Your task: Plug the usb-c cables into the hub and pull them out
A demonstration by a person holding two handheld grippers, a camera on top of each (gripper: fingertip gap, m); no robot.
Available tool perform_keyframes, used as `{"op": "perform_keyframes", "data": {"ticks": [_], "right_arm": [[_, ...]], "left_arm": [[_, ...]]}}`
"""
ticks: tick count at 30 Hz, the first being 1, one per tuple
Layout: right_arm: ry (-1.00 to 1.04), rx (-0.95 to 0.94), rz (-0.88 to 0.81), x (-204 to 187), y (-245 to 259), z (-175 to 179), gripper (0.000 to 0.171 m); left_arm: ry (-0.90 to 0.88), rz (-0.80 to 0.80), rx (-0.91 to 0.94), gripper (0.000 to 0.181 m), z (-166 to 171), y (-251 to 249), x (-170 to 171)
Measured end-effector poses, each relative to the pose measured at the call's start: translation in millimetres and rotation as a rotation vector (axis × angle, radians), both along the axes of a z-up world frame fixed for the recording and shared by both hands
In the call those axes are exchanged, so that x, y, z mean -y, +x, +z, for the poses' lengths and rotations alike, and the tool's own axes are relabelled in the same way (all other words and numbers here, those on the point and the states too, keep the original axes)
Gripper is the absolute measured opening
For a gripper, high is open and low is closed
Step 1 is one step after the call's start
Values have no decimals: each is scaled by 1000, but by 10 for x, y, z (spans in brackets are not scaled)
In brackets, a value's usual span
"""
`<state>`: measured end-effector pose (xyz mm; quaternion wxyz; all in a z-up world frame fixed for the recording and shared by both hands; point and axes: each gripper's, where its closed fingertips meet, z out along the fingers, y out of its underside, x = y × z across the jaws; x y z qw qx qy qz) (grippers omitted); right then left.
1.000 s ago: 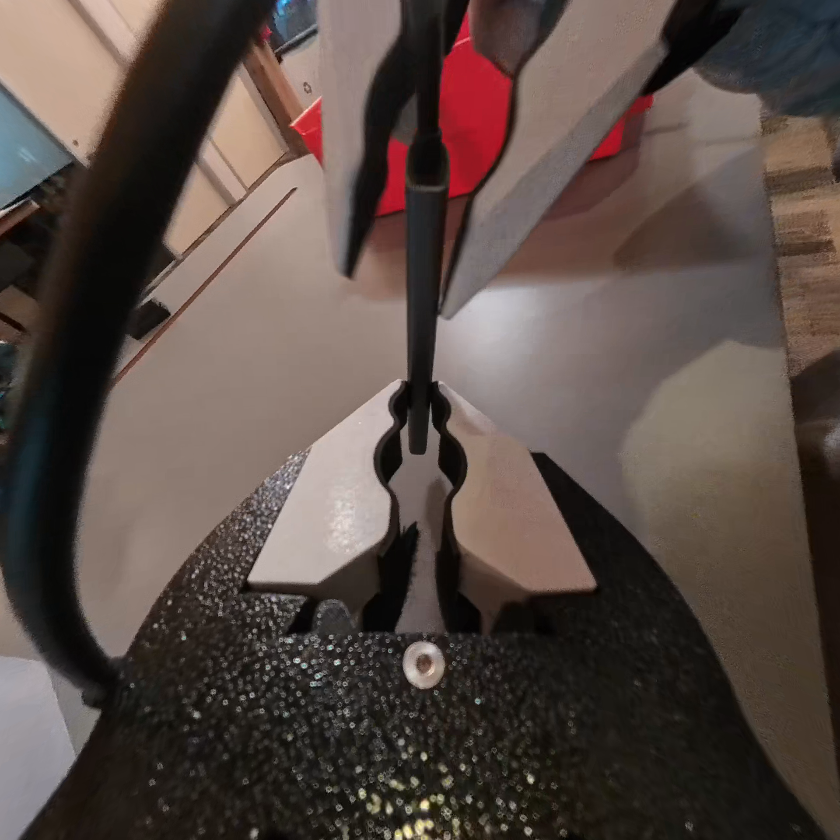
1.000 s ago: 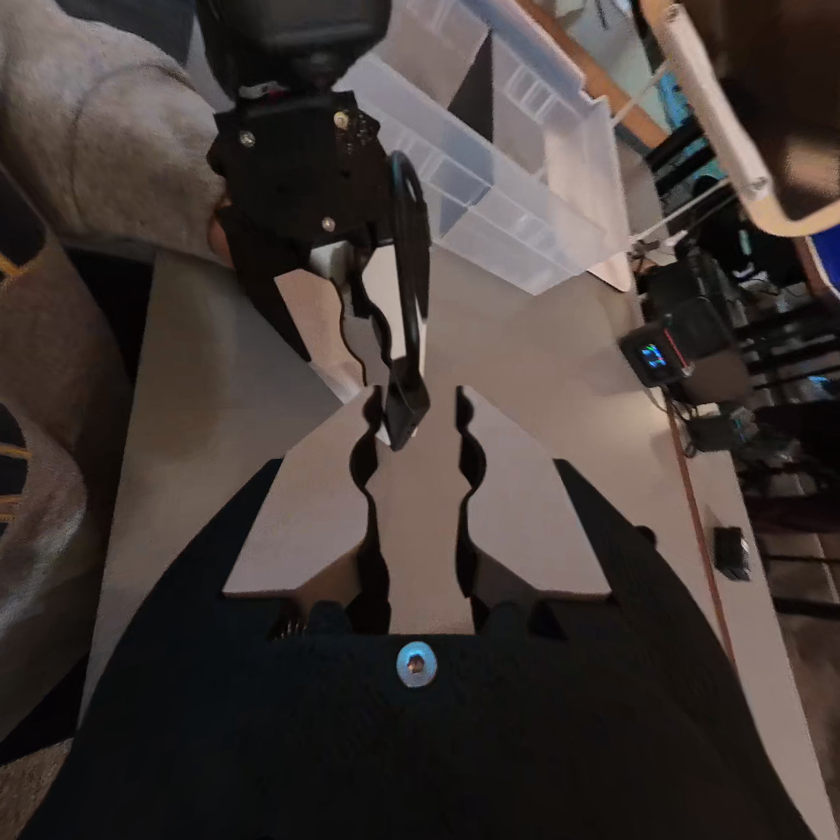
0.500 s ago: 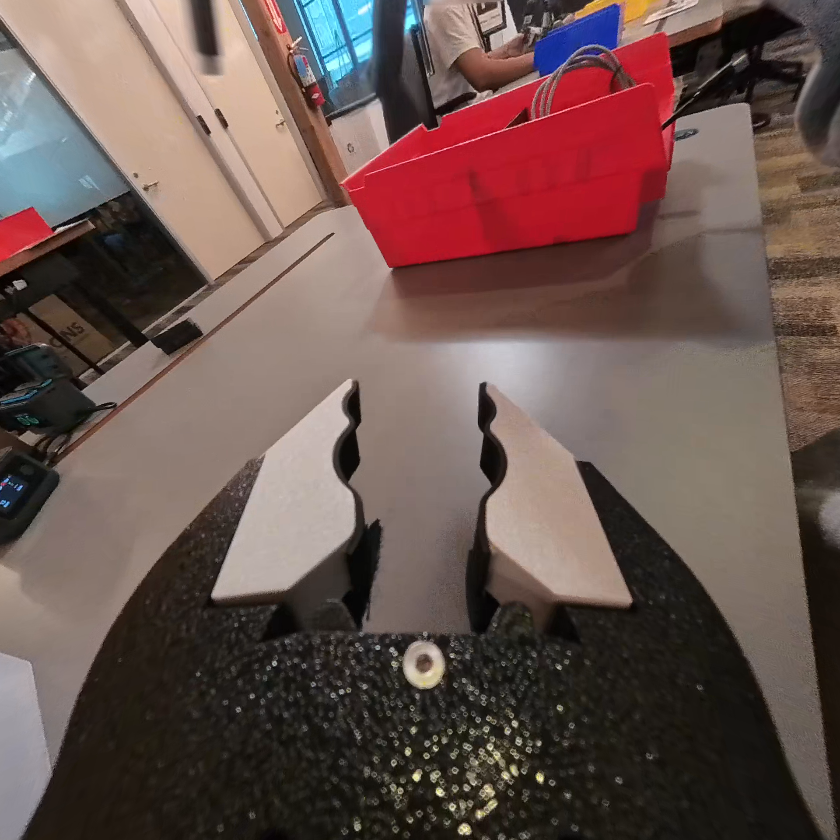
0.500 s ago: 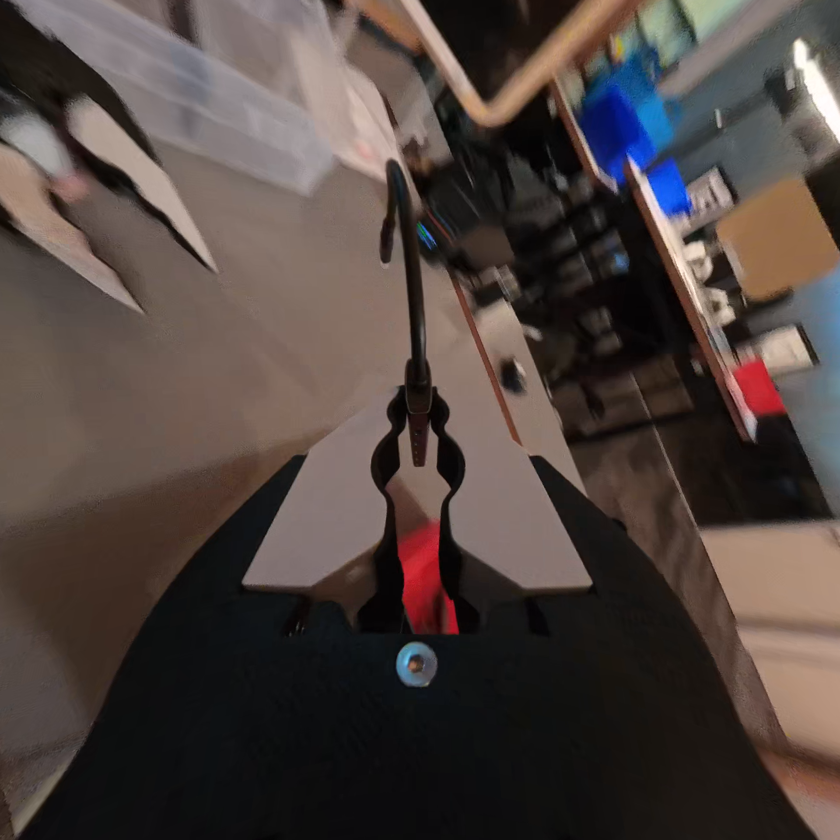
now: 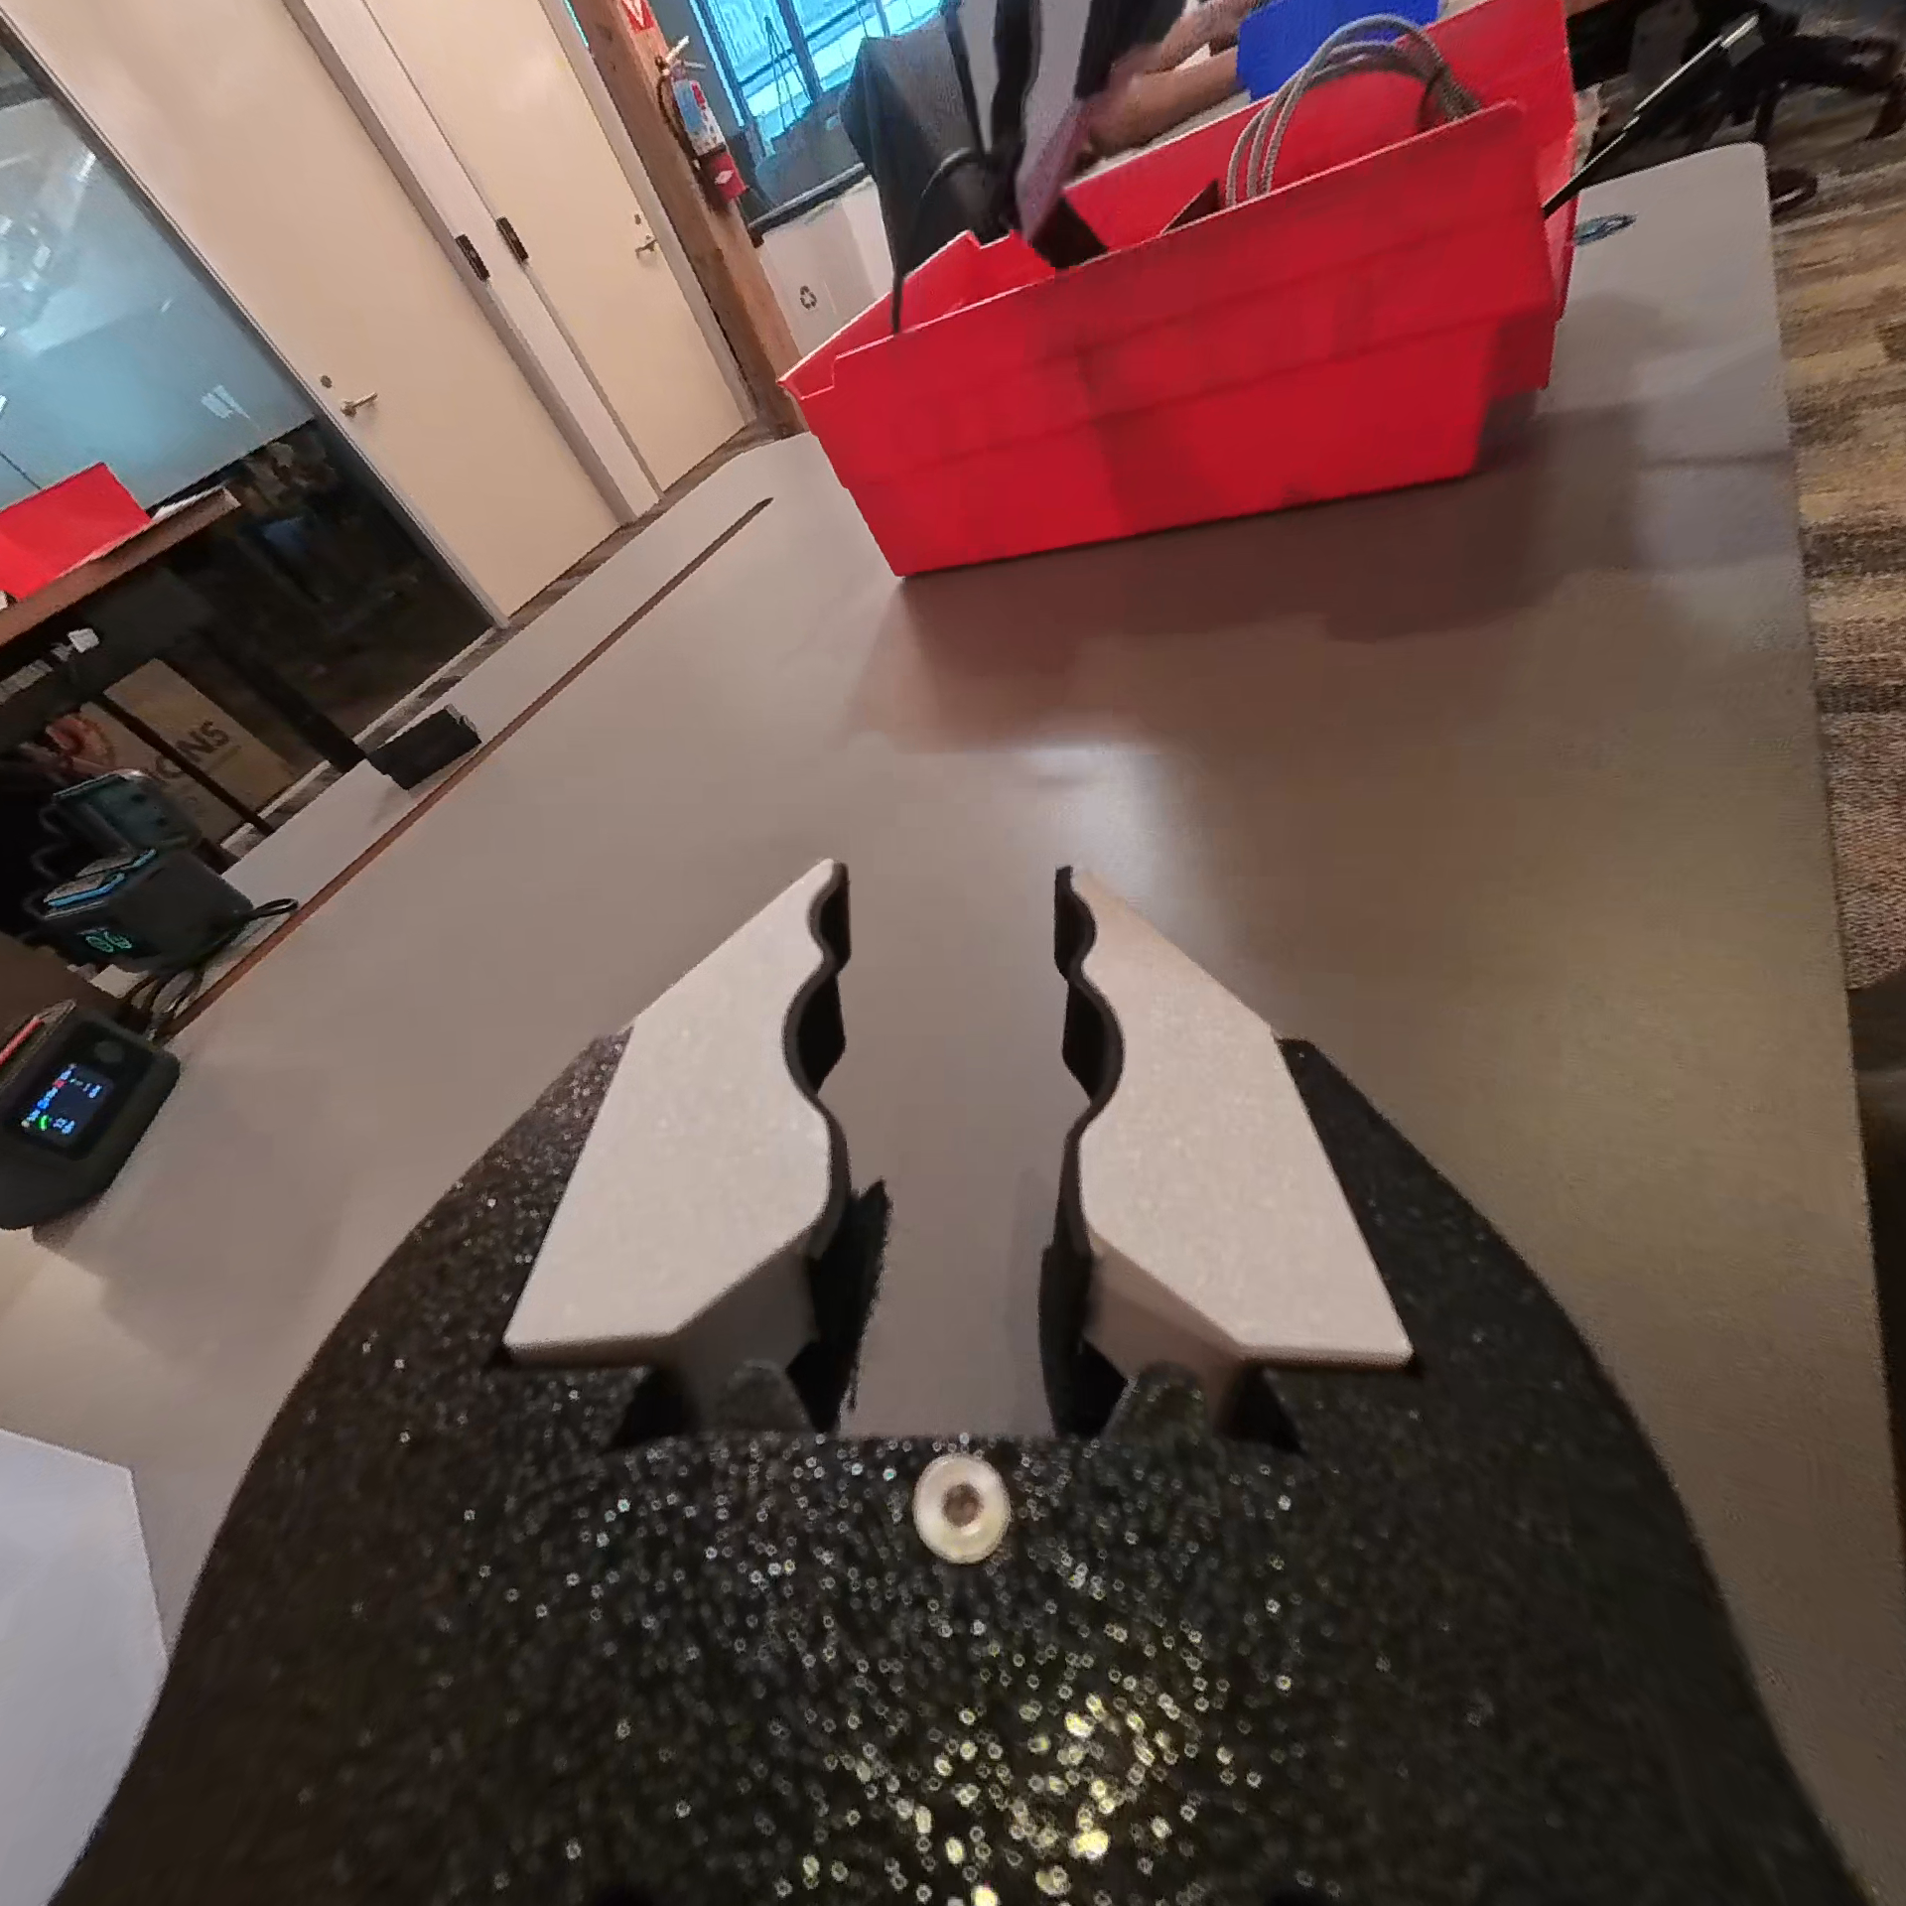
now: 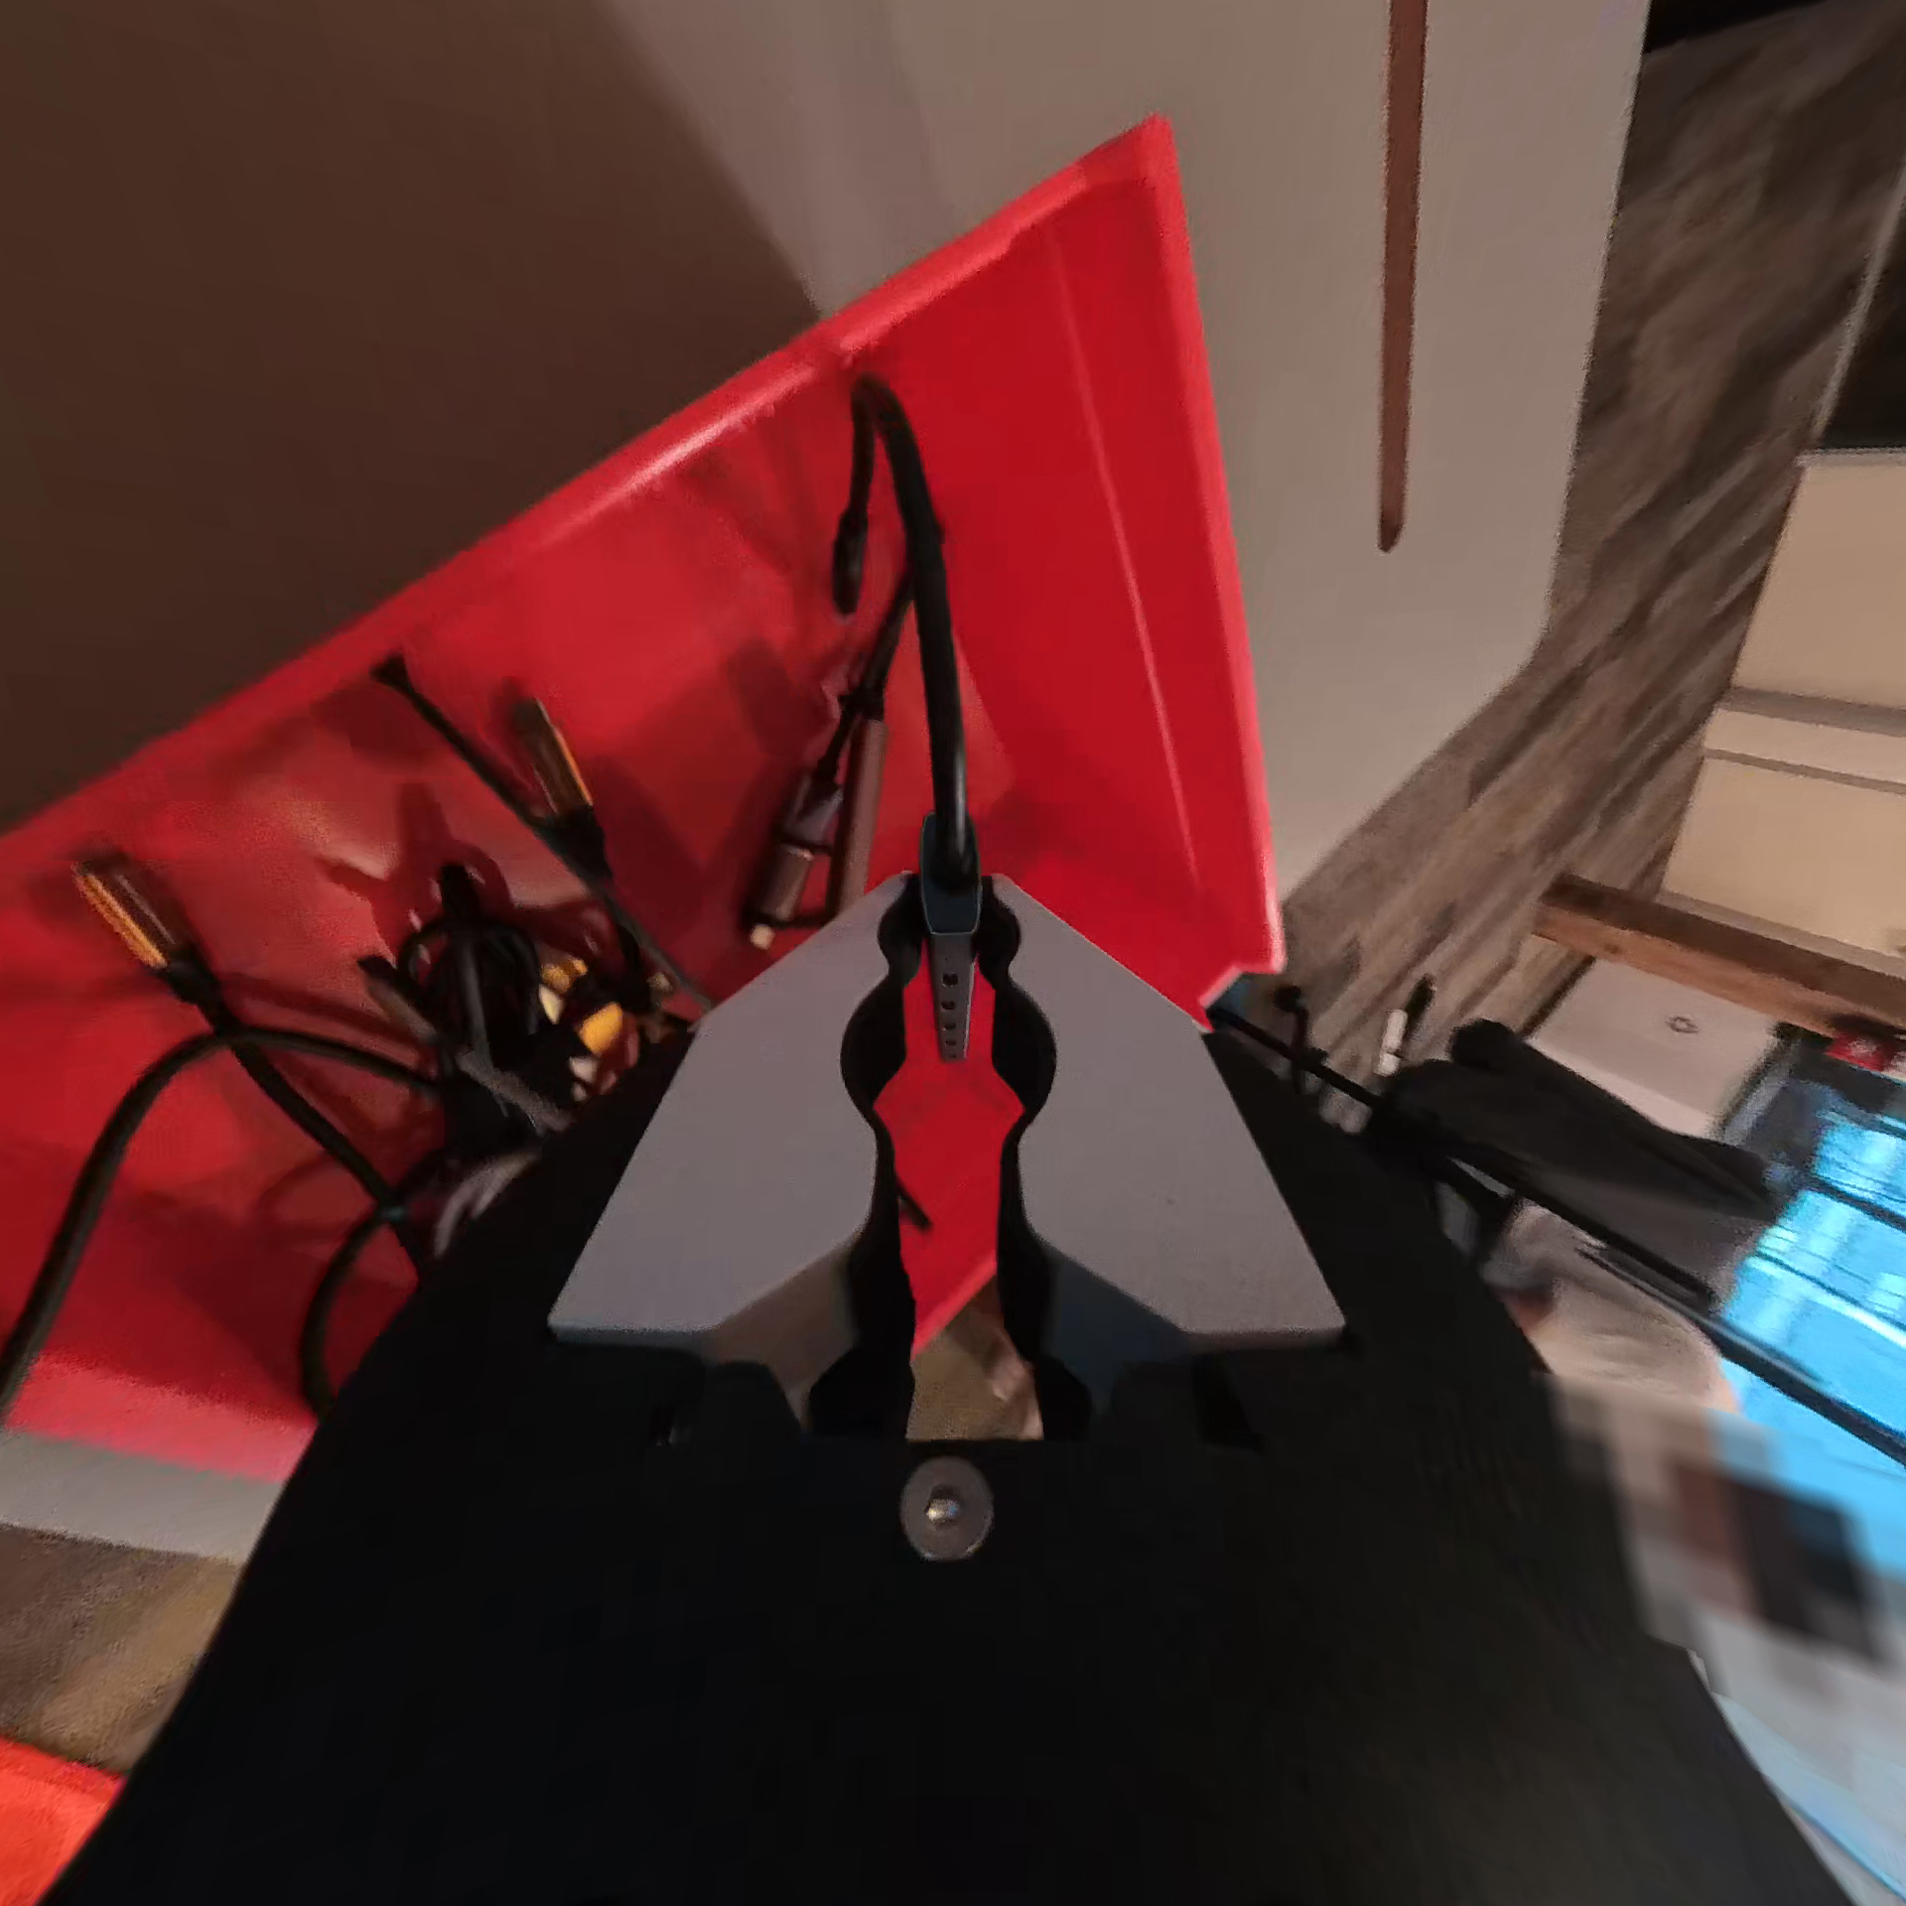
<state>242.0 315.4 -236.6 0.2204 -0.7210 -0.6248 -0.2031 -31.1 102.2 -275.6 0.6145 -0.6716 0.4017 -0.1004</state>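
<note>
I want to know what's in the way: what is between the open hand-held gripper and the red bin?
Only bare grey table, seen in the left wrist view.

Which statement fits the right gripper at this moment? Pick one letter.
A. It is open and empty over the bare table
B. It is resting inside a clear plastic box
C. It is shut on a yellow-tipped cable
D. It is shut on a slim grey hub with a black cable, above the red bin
D: the right gripper is pinched on the hub, whose black cable arcs over the red bin.
</note>
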Motion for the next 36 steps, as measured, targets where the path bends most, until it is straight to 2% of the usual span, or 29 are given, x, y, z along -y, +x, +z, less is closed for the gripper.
{"op": "perform_keyframes", "data": {"ticks": [1,3,6,13,14,16,18,21,23,25,27,29,31,32,34,36], "right_arm": [[-28,-55,-17,3,-38,-50,11],[-79,-162,-59,39,-85,-90,30],[-7,-272,-113,40,-30,74,55],[325,-633,-220,435,504,855,56],[347,-666,-251,521,639,880,56],[360,-713,-334,672,923,815,56],[358,-728,-423,782,1202,637,55],[286,-751,-522,918,1471,270,56],[245,-779,-559,964,1557,80,56],[211,-788,-580,973,1611,-78,57],[168,-783,-587,957,1620,-218,58],[134,-771,-583,919,1605,-320,58],[97,-759,-576,880,1567,-400,57],[78,-753,-576,862,1546,-435,55],[69,-732,-586,816,1534,-476,47],[92,-706,-605,773,1569,-468,38]], "left_arm": [[8,13,-4,40,4,-14,-12],[38,39,-15,41,23,-55,-32],[49,30,3,40,58,-55,-9],[24,-4,49,34,81,-41,34],[-2,-34,80,28,99,0,79],[-70,-97,183,29,211,112,213],[-101,-96,244,46,378,143,303],[-121,63,219,80,592,-98,293],[-169,186,234,88,729,-346,312],[-211,249,361,97,929,-537,379],[-240,383,436,100,986,-843,403],[-272,612,368,104,816,-1293,422],[-342,864,232,108,524,-1775,523],[-409,941,168,110,356,-1936,599],[-556,1010,98,111,37,-2105,730],[-652,1005,88,97,-177,-2141,802]]}}
